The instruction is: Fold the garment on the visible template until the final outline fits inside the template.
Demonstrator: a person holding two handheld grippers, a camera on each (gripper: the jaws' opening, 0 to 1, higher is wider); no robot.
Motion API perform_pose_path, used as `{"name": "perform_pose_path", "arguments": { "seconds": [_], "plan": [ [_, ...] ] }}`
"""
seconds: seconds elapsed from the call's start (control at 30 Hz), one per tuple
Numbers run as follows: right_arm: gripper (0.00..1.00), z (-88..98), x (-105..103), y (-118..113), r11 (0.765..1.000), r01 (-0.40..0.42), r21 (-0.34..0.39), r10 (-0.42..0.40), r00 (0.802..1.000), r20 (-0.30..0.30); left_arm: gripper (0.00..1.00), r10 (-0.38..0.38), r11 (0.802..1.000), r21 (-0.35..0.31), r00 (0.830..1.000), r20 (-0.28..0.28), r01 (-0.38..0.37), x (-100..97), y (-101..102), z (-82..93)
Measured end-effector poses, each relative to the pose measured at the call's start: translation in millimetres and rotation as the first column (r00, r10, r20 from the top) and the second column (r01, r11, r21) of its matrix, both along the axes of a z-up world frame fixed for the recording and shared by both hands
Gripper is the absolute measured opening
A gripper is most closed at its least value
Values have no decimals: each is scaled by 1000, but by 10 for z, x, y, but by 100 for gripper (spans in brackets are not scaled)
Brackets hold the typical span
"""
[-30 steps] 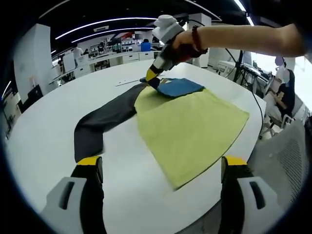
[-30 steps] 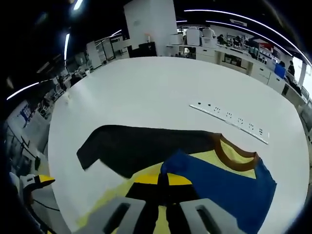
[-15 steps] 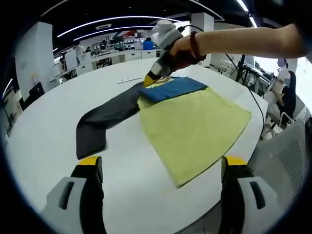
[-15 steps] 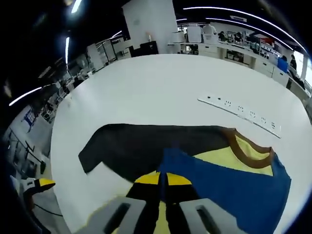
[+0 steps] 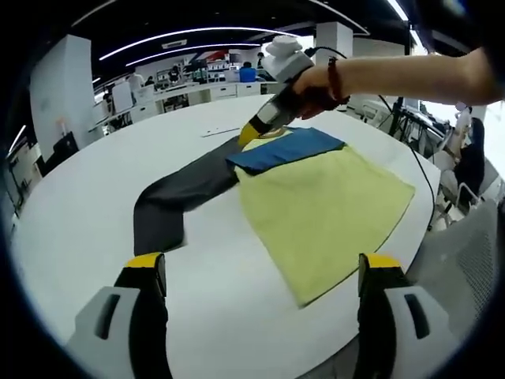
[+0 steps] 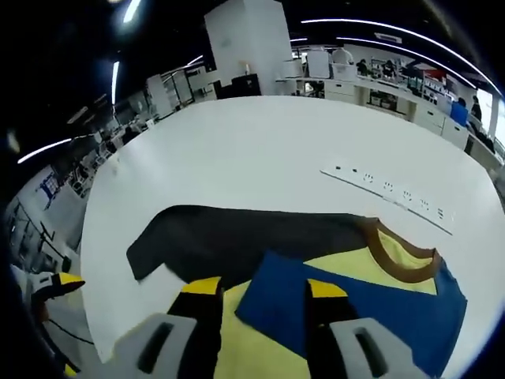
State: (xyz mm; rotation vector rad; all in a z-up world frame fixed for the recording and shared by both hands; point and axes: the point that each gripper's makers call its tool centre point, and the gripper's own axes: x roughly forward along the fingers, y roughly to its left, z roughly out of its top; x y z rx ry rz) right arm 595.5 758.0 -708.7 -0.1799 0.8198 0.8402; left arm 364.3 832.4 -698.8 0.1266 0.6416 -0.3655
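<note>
Garment [image 5: 323, 207] lay spread on the white round counter [image 5: 87, 205], its yellow-green body facing me in the left gripper view, with a blue sleeve [image 5: 286, 148] folded across the top of it and a dark grey sleeve [image 5: 177, 197] stretched out flat to the side over the bare counter. I could make out a brown collar [image 6: 398, 263] in the right gripper view, beside the blue sleeve [image 6: 355, 312]. I saw my left hand-held gripper [image 5: 260, 264] held above the near edge of the counter with its yellow-tipped jaws wide apart and nothing between them. My right hand-held gripper [image 5: 254, 136] sat at the far end of the garment, held by a hand [image 5: 316, 83] wearing a red wrist band; in its own view its jaws [image 6: 256, 288] stood apart, just over the edge of the blue sleeve, clamped on nothing. A white power strip [image 6: 390, 199] lay on the counter beyond the collar, well apart from the garment. I could not pick out any template outline under the cloth
</note>
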Motion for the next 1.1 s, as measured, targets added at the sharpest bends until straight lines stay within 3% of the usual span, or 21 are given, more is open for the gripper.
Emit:
{"name": "perform_pose_path", "arguments": {
  "seconds": [0.17,0.3,0.5,0.93,1.1],
  "plan": [
    [66,52,18,-108,999,4,32,-4,1000,23,99,25,1000,1,1000,10,-25,58,78,38],
    [83,111,11,-209,999,-31,39,28,997,74,99,34,999,5,999,20,-35,99,130,63],
    [97,172,-71,-369,996,-67,57,61,993,102,99,56,998,19,998,17,-56,167,237,52],
    [100,269,-297,-851,994,-78,74,68,989,128,98,139,990,14,990,12,-139,300,550,27],
    [100,324,-363,-1065,994,-60,87,47,989,143,96,189,982,-31,982,16,-189,352,675,33]
  ]
}}
